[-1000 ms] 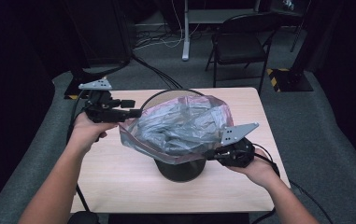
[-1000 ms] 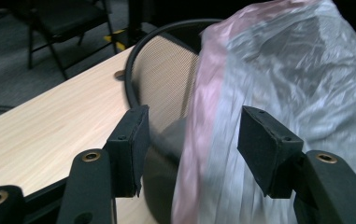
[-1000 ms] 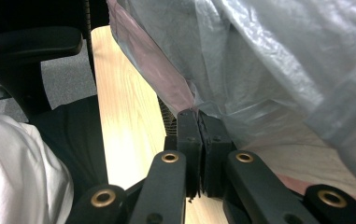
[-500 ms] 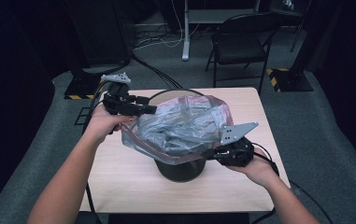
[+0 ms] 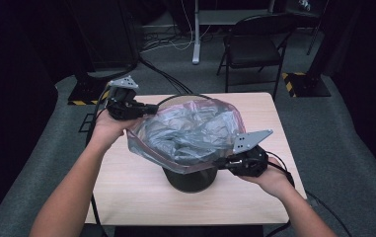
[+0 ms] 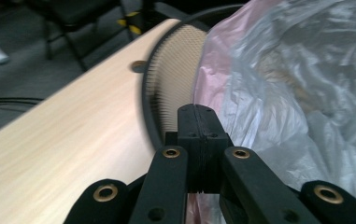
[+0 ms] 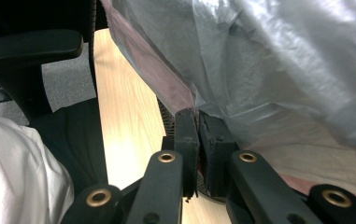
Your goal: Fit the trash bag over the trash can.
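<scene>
Plastic bag (image 5: 190, 133) mouth up over bin (image 5: 190, 178), stretched between both clamped hand-held grippers, left (image 5: 148, 108), right (image 5: 220, 163)

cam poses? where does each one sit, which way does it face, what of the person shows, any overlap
High view: above the person's side, facing forward and down on the table; both forearms, left gripper, right gripper.
Left gripper view: on the left gripper, facing along the bin rim; own jaws.
Right gripper view: on the right gripper; own jaws.
Shared: plastic bag, pinched by both.

Plastic bag (image 5: 190, 133) translucent grey, pink-tinted rim; bin (image 5: 190, 178) black mesh; table (image 5: 126, 190) pale wood.
</scene>
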`<act>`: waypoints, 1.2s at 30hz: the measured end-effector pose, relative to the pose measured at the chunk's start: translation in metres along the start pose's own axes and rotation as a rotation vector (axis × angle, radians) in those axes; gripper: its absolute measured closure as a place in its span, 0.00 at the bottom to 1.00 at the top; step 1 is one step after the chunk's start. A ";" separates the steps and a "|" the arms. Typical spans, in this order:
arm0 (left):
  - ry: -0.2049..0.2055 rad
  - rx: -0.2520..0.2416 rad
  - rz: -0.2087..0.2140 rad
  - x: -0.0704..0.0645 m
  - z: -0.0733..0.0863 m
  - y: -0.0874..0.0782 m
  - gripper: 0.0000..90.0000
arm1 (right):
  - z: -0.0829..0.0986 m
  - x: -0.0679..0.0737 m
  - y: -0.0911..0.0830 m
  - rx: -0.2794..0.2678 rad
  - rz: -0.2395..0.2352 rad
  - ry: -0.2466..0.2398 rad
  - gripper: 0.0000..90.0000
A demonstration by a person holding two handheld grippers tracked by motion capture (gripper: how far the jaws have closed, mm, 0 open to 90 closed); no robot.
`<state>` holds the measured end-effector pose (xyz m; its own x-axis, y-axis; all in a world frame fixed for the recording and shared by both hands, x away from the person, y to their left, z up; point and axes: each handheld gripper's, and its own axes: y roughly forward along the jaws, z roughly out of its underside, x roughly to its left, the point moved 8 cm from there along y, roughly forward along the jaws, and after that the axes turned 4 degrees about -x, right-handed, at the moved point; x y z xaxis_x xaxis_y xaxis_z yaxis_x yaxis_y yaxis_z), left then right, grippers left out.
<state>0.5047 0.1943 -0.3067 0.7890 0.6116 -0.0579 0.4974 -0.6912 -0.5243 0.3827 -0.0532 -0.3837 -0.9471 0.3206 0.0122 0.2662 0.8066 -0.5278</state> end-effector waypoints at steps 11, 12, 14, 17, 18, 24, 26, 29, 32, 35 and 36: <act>-0.050 -0.041 -0.088 0.031 0.003 0.005 1.00 | 0.003 0.001 0.001 0.000 -0.007 0.005 0.97; -0.051 -0.040 -0.096 0.033 0.004 0.007 1.00 | 0.003 0.001 0.002 0.001 -0.007 0.002 0.97; -0.057 -0.028 -0.123 0.040 0.009 0.015 1.00 | 0.004 0.001 0.001 -0.001 -0.008 0.012 0.97; -0.082 0.004 -0.109 0.044 0.021 0.027 1.00 | 0.006 0.001 0.001 -0.007 -0.010 0.019 0.97; -0.085 0.013 -0.111 0.044 0.025 0.030 1.00 | 0.006 0.001 0.000 -0.011 -0.010 0.017 0.97; -0.123 -0.029 -0.075 0.043 0.027 0.032 1.00 | 0.006 0.001 -0.007 -0.025 -0.004 0.040 0.86; -0.111 -0.039 -0.077 0.042 0.025 0.029 1.00 | 0.002 0.003 -0.014 -0.044 -0.005 0.041 0.81; -0.112 -0.060 -0.070 0.041 0.021 0.025 1.00 | -0.005 0.006 -0.025 -0.066 -0.007 0.045 0.76; -0.115 -0.071 -0.069 0.041 0.020 0.023 1.00 | -0.017 0.007 -0.042 -0.091 0.010 0.041 0.72; -0.112 -0.072 -0.069 0.041 0.019 0.023 1.00 | -0.029 0.001 -0.057 -0.116 0.052 0.035 0.70; -0.112 -0.069 -0.068 0.041 0.019 0.023 1.00 | -0.032 -0.003 -0.061 -0.118 0.071 0.038 0.68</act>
<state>0.5416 0.2109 -0.3371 0.7094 0.6943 -0.1212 0.5748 -0.6695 -0.4705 0.3755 -0.0878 -0.3239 -0.9183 0.3957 0.0120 0.3535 0.8334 -0.4249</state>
